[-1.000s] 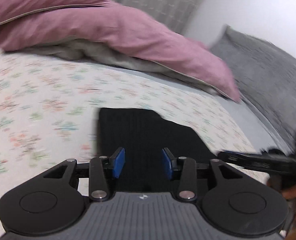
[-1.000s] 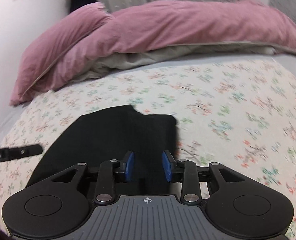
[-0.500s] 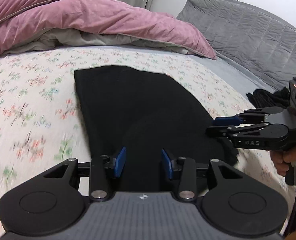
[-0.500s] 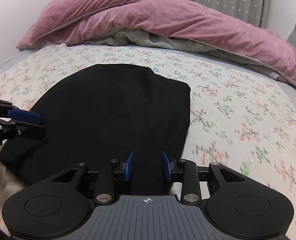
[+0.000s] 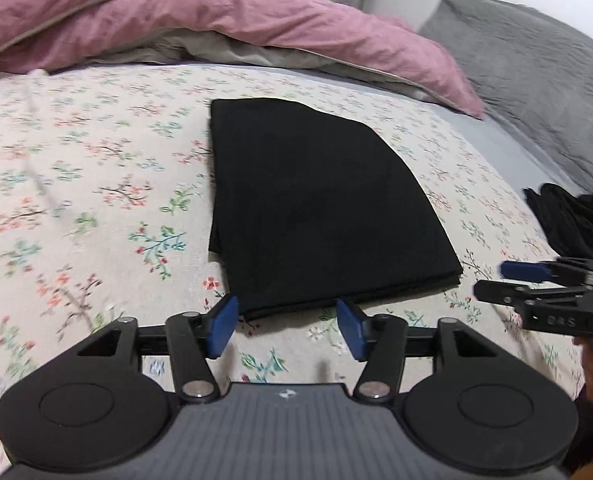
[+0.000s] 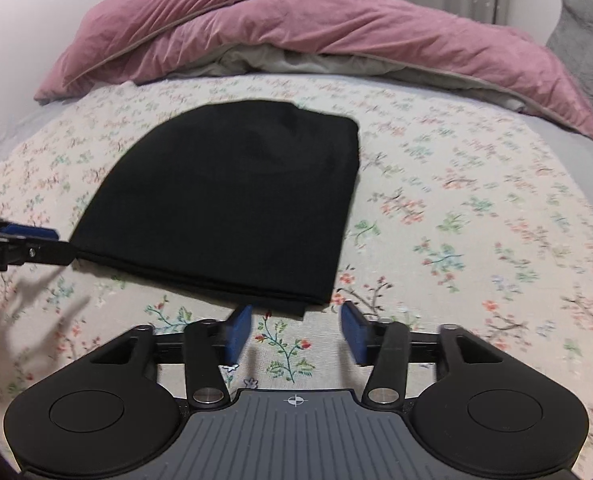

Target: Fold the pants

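The black pants [image 5: 316, 208] lie folded into a flat stack on the floral bedsheet [image 5: 76, 208]; they also show in the right wrist view [image 6: 232, 204]. My left gripper [image 5: 287, 330] is open and empty, just short of the stack's near edge. My right gripper [image 6: 296, 332] is open and empty, just short of the stack's near right corner. The right gripper shows at the right in the left wrist view [image 5: 536, 284], and the left gripper at the left edge in the right wrist view [image 6: 20, 244].
A pink duvet [image 5: 224, 16] is bunched along the far side of the bed. A grey quilted pillow [image 5: 536, 60] lies at the far right. Another dark garment [image 5: 572, 220] sits crumpled on the sheet to the right of the pants.
Both grippers have pulled back off the pants toward the near edge of the bed and their jaws have opened wider. The pants now lie flat, with nothing holding them.
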Demonstrator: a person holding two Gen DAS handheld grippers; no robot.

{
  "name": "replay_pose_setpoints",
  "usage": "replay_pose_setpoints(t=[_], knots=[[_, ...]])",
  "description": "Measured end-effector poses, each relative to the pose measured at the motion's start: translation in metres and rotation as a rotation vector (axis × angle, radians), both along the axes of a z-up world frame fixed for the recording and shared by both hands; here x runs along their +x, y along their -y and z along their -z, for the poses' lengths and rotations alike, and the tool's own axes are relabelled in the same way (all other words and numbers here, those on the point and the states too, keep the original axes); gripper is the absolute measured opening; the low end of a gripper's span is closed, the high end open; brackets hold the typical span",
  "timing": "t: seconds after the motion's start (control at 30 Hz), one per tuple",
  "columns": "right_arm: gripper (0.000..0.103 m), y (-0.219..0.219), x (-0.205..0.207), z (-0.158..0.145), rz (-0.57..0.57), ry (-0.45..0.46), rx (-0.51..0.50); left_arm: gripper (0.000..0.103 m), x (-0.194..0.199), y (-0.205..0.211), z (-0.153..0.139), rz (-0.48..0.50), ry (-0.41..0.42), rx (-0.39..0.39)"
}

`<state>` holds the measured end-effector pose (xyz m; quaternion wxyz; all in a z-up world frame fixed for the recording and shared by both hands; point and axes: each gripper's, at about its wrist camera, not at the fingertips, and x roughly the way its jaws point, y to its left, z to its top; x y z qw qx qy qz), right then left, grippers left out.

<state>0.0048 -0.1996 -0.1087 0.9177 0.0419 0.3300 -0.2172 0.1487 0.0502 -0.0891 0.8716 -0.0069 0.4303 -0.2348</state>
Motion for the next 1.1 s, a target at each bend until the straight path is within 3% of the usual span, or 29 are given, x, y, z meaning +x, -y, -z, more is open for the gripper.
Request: replay_pose_setpoints(t=[0.13,0.23,0.43,0.7,1.1], knots=[[0.063,-0.010,-0.009,-0.021,0.035,0.017,-0.008,0.096,-0.015,0.010,-0.018,-0.077,-0.015,0.030],[0.078,-0.017,-0.016,-0.034,0.070,0.035,-0.007,0.103,-0.023,0.018,-0.026,-0.124,-0.012,0.052],[0.089,-0.025,-0.029,-0.048,0.132,0.046,-0.024,0.103,-0.038,0.036,-0.039,-0.171,0.019,0.117],[0.094,-0.025,-0.039,-0.055,0.211,0.025,-0.025,0.103,-0.048,0.050,-0.042,-0.196,0.034,0.228],[0.095,-0.033,-0.043,-0.059,0.202,0.026,-0.054,0.103,-0.054,0.055,-0.045,-0.198,0.030,0.254]])
